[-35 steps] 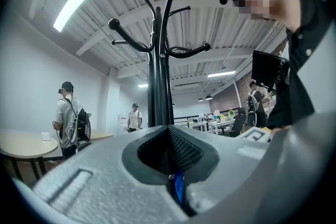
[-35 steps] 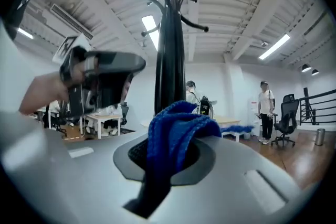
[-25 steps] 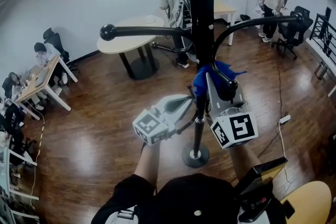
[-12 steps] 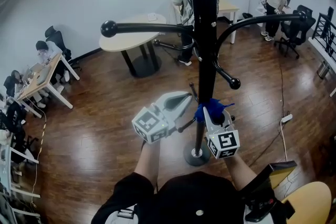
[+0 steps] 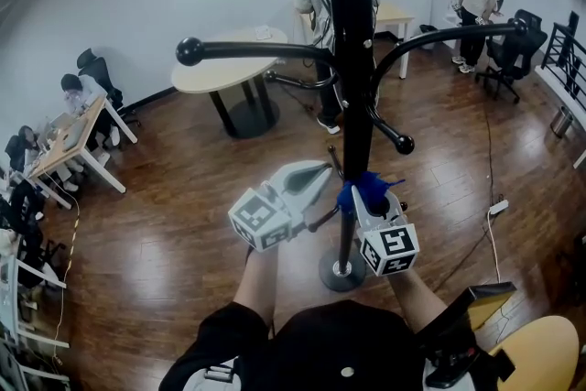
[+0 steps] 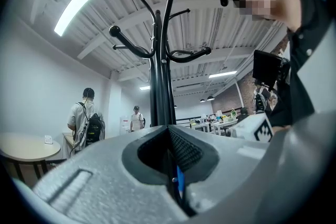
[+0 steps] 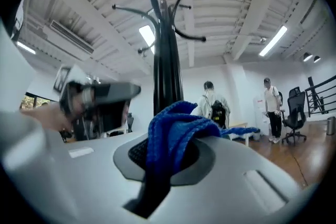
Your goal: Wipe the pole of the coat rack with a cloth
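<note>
Two tools: our right tool [image 5: 365, 200], clamped on the cloth [image 5: 370, 187], wipes the pole [image 5: 353, 128]. Our left tool [image 5: 321, 171], jaws together, hovers at its nine o'clock. Next, we judge, comes a firm stroke along it.

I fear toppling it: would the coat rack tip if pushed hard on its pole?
Likely tippy: the rack is tall, with long arms over a small base. Pushing low, where the cloth sits, probably risks less.
</note>
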The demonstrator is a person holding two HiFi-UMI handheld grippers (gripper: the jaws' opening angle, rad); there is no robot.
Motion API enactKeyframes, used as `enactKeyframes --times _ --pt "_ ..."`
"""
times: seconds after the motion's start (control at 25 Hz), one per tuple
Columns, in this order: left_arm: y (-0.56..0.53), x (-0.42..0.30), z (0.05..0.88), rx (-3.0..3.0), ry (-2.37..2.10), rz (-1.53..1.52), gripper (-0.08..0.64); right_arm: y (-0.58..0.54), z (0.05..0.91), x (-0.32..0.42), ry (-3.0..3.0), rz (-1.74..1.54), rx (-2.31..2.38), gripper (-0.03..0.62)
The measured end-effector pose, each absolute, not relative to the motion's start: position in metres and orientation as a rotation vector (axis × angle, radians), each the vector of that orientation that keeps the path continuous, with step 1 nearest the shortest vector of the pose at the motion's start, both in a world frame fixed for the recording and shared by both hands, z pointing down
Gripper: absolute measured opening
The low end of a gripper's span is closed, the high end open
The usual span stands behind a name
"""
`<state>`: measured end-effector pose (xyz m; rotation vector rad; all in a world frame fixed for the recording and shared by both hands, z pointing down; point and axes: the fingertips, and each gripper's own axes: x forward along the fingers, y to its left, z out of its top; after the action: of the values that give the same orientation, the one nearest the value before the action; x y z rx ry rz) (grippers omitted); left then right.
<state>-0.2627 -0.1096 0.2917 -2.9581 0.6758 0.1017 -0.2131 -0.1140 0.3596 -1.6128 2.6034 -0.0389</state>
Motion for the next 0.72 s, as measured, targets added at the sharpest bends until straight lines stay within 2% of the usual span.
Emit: enactKeyframes --times 0.2,0.36,0.52,0.72 --pt "-0.103 -0.260 0.290 -2.951 0.664 0.109 0.002 -0.106 0.196 -0.210 2.443 0.288 -1.468 0.041" --pt "-0.101 -0.262 0.289 -2.947 0.669 0.116 0.002 -0.105 0.144 -0.210 2.398 0.386 -1.425 0.041" --pt "-0.102 -0.268 0.288 -2.944 0.683 0.122 0.002 -0.107 0.199 -0.212 2.456 0.297 -1.459 0.041" --pt "-0.105 -0.273 0.289 -2.948 0.701 0.111 0.002 -0.113 0.368 -0.212 2.611 0.030 -1.625 0.041"
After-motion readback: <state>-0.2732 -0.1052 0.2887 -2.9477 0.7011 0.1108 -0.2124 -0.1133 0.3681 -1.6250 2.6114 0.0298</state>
